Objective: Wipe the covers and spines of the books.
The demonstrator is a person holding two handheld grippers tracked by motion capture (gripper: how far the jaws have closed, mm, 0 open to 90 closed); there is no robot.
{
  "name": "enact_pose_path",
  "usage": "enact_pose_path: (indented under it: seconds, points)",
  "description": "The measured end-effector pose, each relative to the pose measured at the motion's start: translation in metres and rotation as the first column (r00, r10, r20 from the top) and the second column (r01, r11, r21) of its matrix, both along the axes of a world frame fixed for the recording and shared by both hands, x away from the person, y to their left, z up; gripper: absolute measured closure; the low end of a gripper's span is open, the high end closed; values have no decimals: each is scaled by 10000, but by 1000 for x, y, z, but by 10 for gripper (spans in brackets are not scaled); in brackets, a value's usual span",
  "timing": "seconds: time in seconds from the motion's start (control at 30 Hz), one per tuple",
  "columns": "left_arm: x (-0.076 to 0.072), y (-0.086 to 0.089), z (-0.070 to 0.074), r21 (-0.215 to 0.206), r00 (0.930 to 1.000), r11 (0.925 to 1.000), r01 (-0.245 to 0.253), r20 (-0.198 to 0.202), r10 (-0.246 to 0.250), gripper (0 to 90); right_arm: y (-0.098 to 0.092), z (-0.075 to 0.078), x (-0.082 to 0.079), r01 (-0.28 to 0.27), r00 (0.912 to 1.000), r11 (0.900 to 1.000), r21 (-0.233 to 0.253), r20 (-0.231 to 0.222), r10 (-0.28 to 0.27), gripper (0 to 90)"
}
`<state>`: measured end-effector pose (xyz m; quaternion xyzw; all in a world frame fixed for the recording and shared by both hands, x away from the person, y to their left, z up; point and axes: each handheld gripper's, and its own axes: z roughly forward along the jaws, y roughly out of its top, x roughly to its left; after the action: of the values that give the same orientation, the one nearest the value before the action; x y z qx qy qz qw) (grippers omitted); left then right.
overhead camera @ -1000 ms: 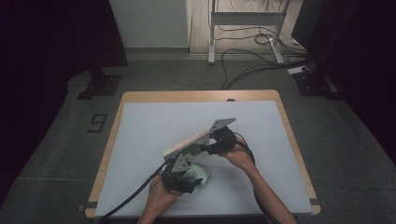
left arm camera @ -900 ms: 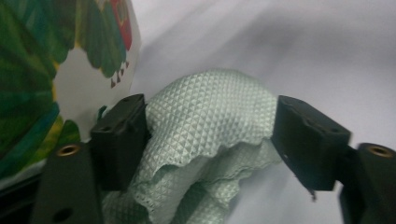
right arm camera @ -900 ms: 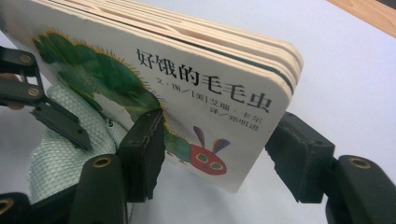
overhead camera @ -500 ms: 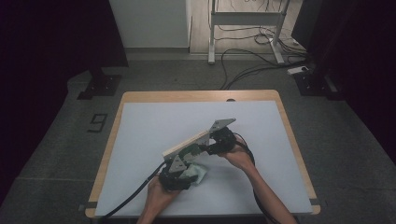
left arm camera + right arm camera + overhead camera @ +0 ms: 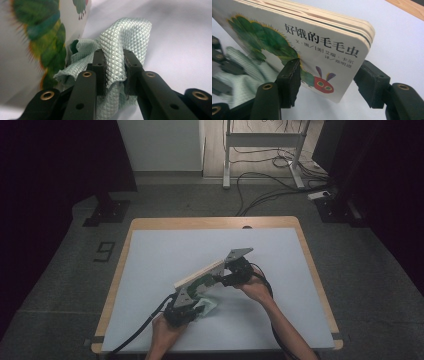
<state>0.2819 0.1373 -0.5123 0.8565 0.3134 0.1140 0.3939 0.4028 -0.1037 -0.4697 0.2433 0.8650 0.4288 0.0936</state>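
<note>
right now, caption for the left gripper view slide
Left claw pinching a pale green cloth beside the caterpillar board book.

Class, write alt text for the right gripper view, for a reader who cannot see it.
The right gripper has its two black jaws closed on a thick board book with a green caterpillar and Chinese title on its cover, held tilted above a white table. At the lower left, a pale green cloth lies bunched beside the left gripper.
</note>
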Motion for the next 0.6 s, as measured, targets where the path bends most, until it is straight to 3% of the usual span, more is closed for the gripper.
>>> enact_pose_path:
  seconds: [0.17, 0.33, 0.6]
  points:
    - [-13, 20, 6, -96, 9999, 10000, -16, -100, 15, 745, -1, -1, -1, 11, 10000, 10000, 32, 12, -12, 378]
    - [-25, 51, 12, 4, 9988, 9989, -469, -101, 469, 743, -1, -1, -1, 10, 10000, 10000, 35, 8, -10, 379]
    - [-24, 89, 23, 119, 9923, 9923, -1231, 158, 1229, 739, -1, -1, -2, 38, 10000, 10000, 72, 1, -38, 378]
